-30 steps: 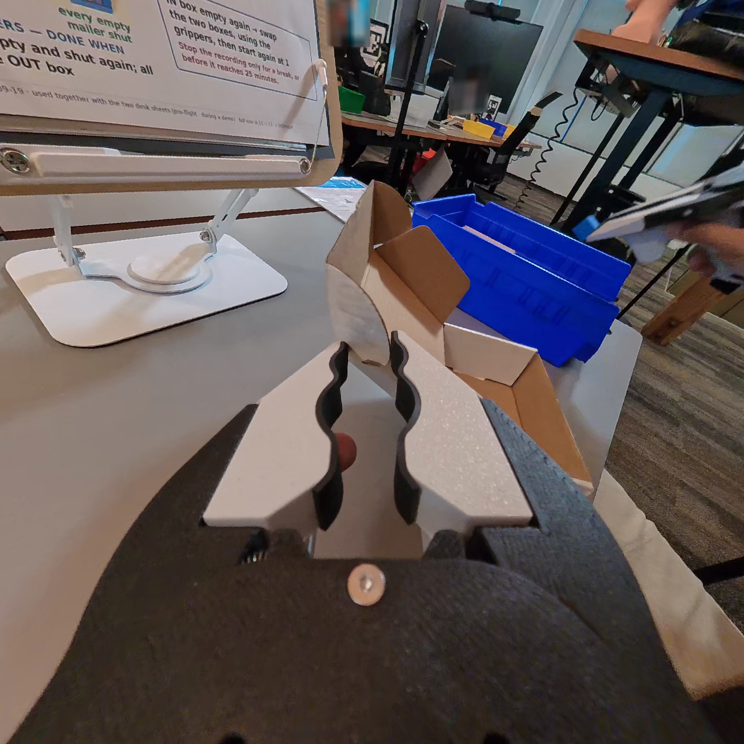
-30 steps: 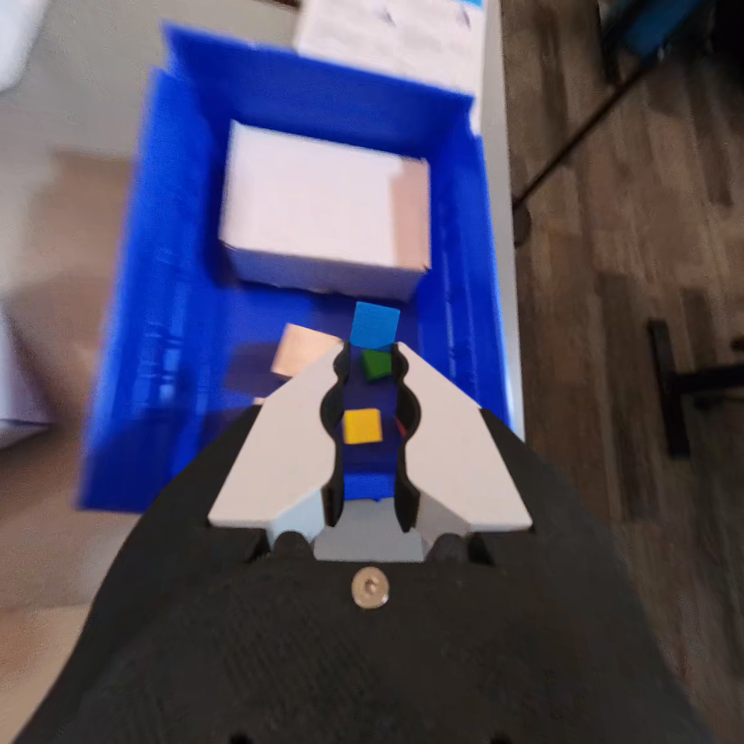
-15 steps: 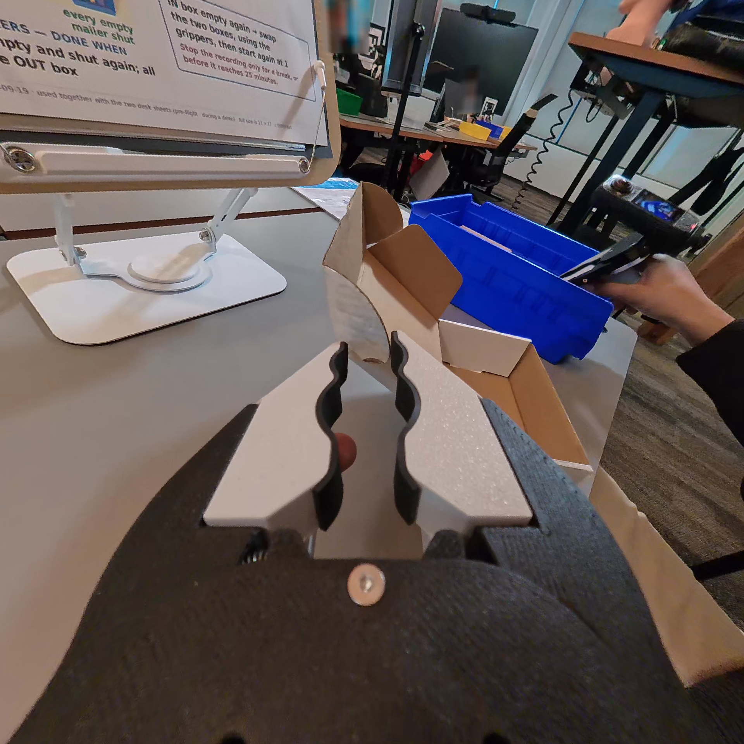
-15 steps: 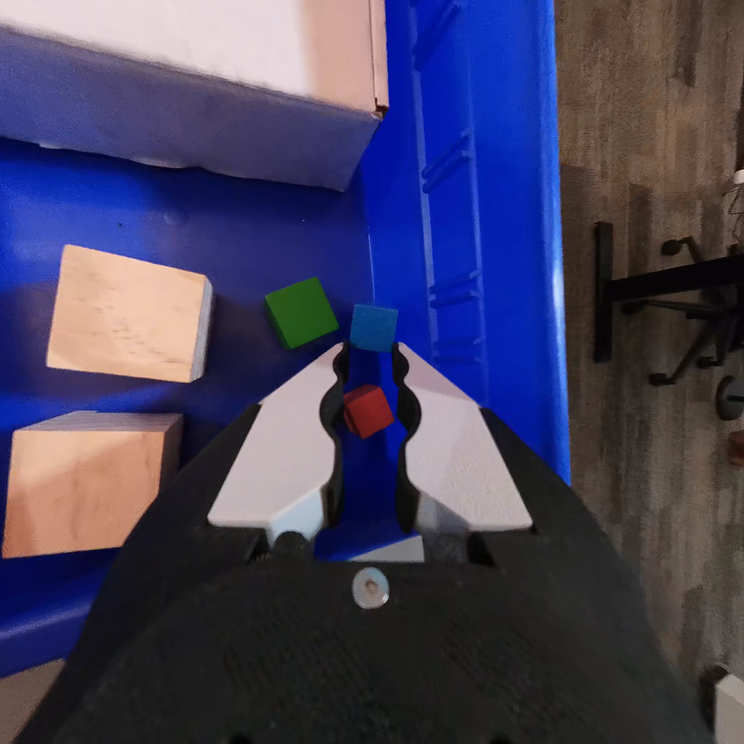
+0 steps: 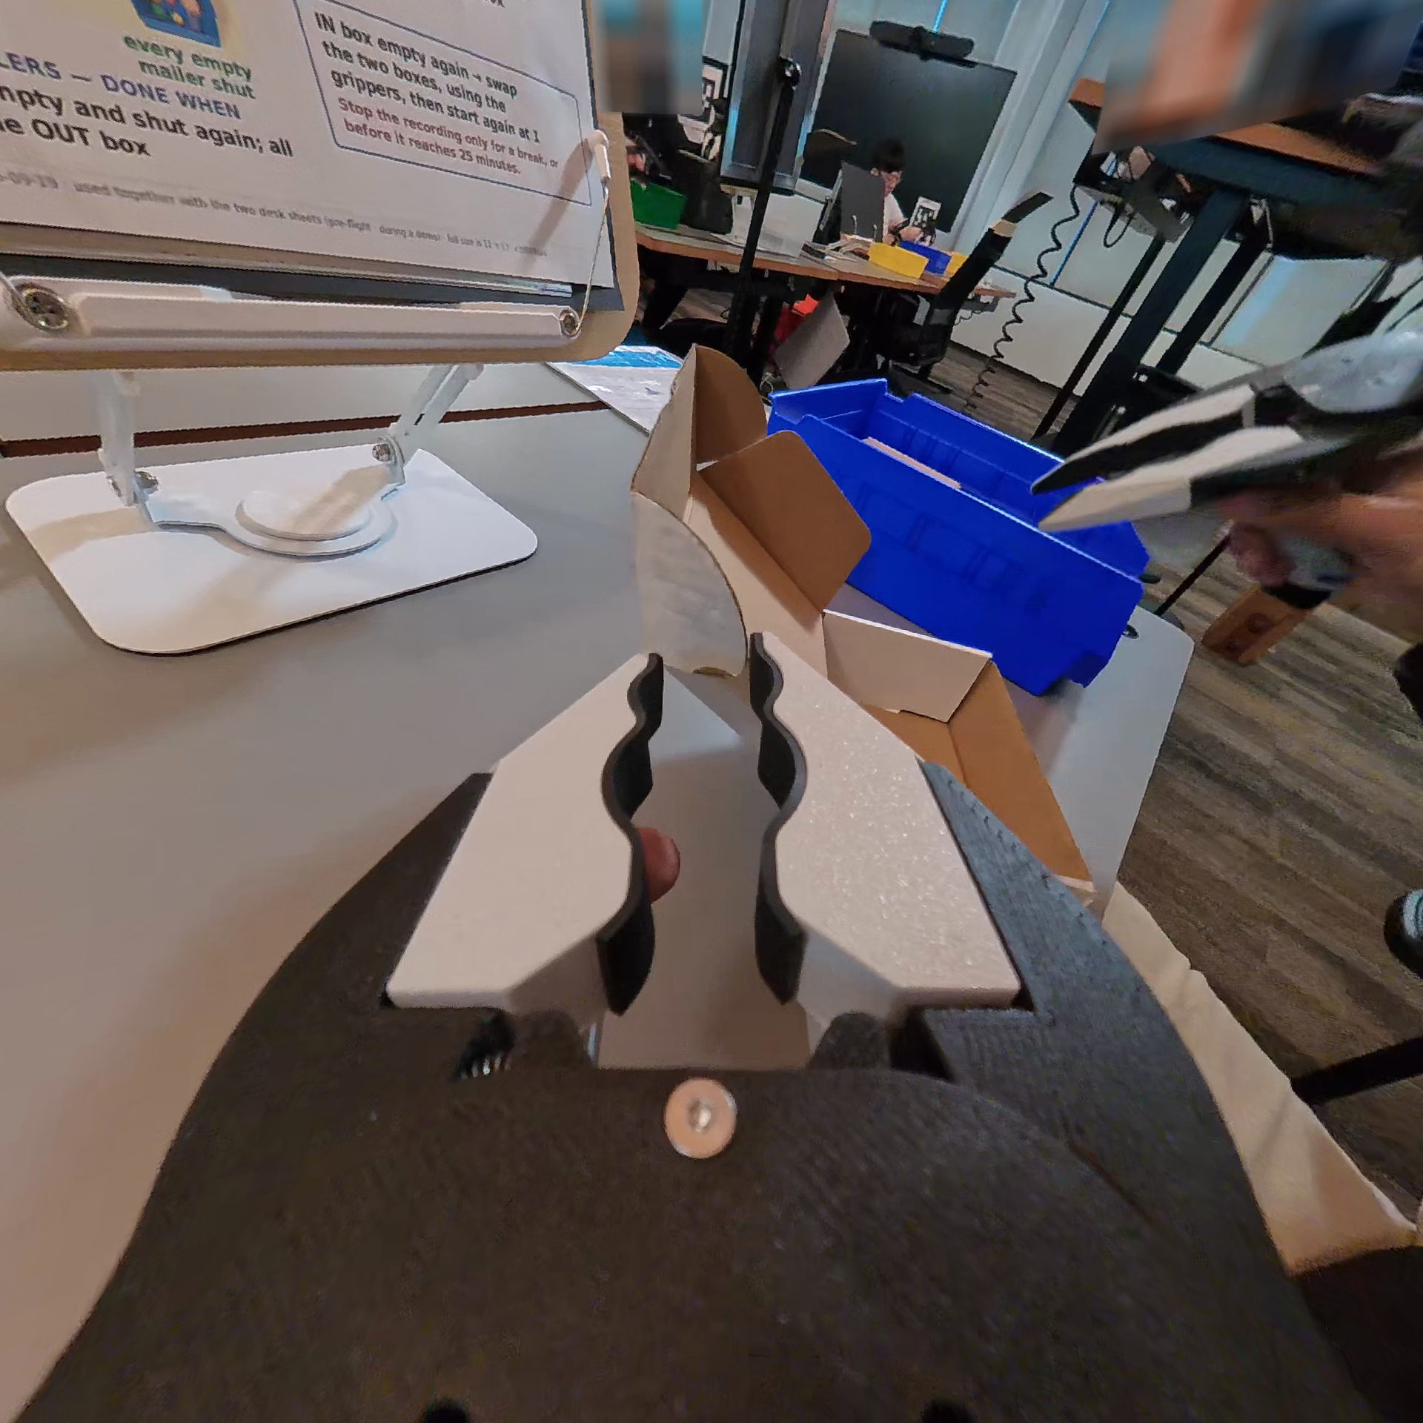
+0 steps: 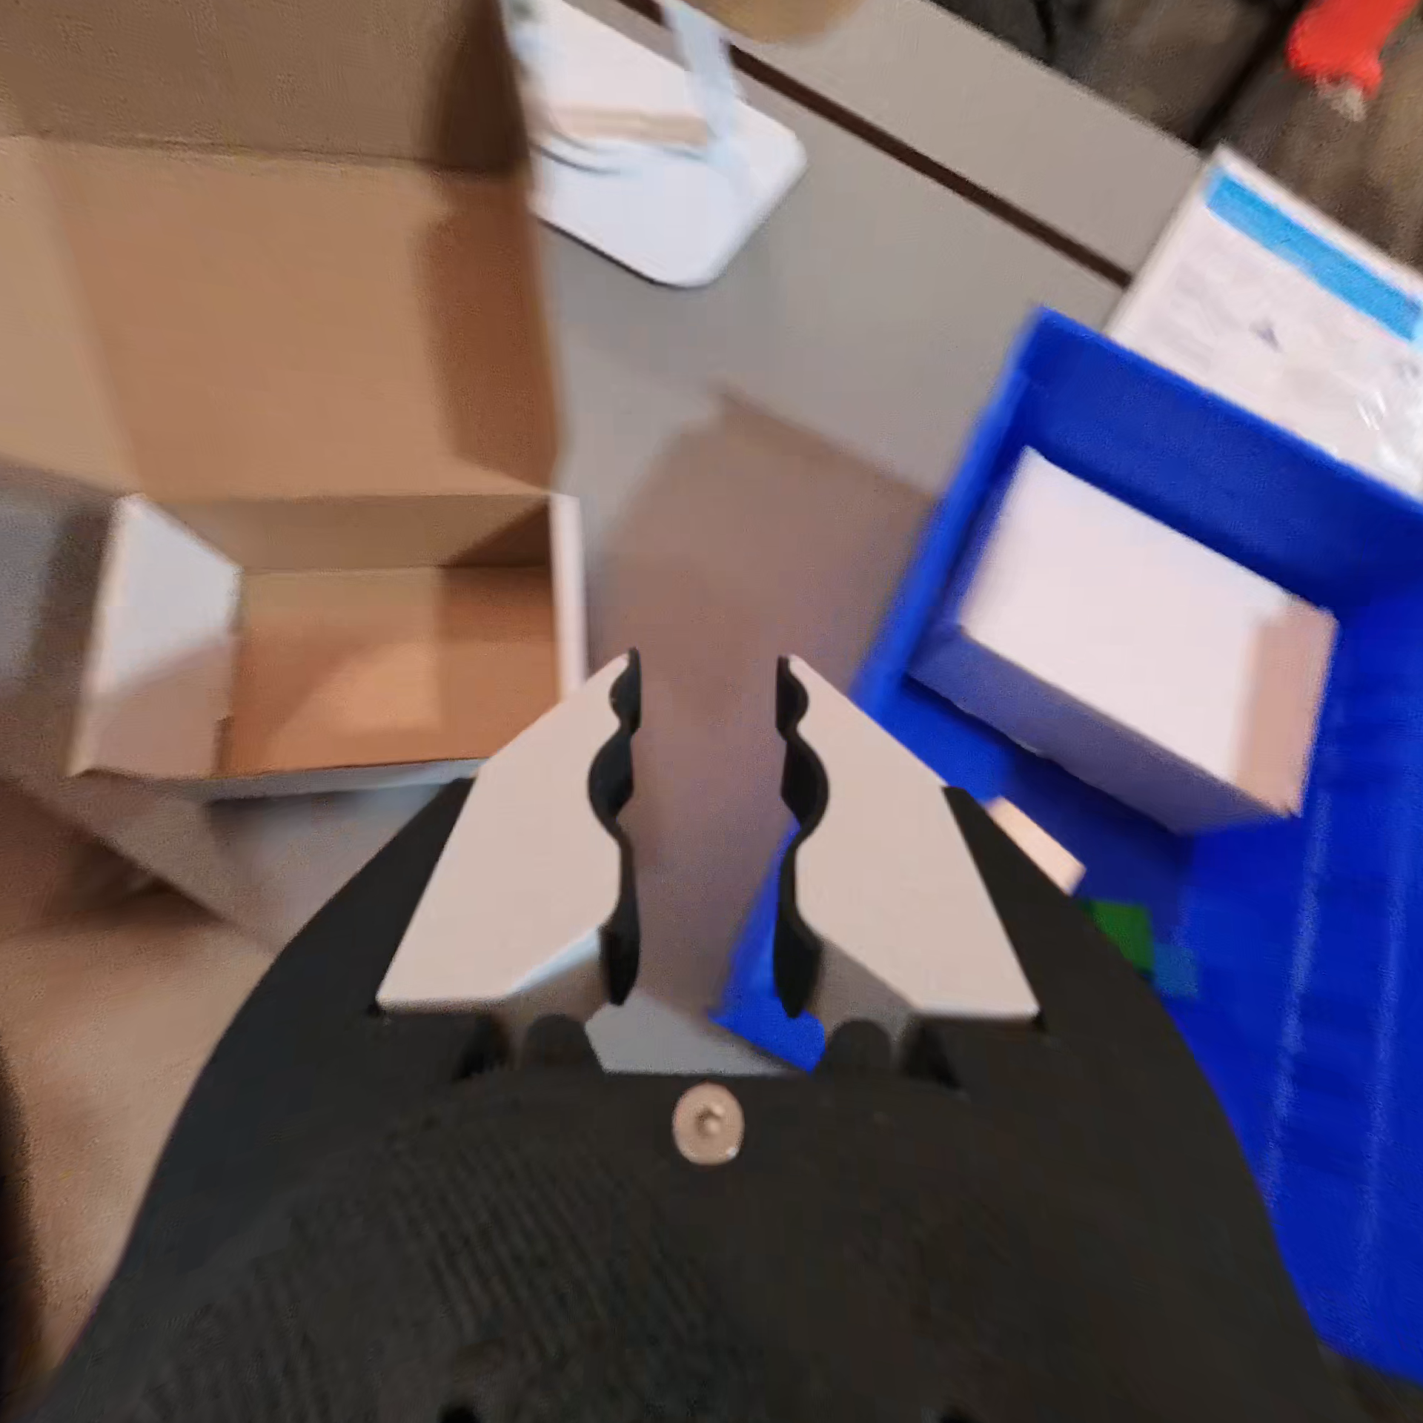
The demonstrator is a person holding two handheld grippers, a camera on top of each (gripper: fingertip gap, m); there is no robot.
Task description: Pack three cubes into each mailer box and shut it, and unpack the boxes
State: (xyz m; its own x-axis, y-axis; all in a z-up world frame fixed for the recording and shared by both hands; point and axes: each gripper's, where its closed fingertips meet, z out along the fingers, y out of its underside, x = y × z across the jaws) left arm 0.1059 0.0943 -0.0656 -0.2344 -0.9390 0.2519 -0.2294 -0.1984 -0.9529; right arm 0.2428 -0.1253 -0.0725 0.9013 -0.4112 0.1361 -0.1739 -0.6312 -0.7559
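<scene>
An open mailer box [image 5: 778,531] stands on the grey table, lid up, just beyond my left gripper [image 5: 704,664], which is open and holds nothing; the lid's rounded flap hangs right at its fingertips. In the right wrist view the same open box [image 6: 385,662] lies left and shows no cubes inside. My right gripper [image 6: 704,664] is open and empty, above the table between this box and the blue bin [image 6: 1309,1078]. It also shows in the left wrist view [image 5: 1070,500]. A shut white mailer [image 6: 1116,639], a green cube [image 6: 1120,928] and a blue cube [image 6: 1174,978] lie in the bin.
A white document stand [image 5: 292,554] holding a printed sheet stands at the back left of the table [image 5: 269,808]. The blue bin [image 5: 962,554] sits near the table's right edge. A paper sheet [image 6: 1294,339] lies behind the bin. Desks and chairs stand beyond. The gap from one gripper's tips to the other's is roughly 25 centimetres.
My right gripper held a blue cube over the bin; it has let it go there and swung left toward the open box. The left gripper has not moved.
</scene>
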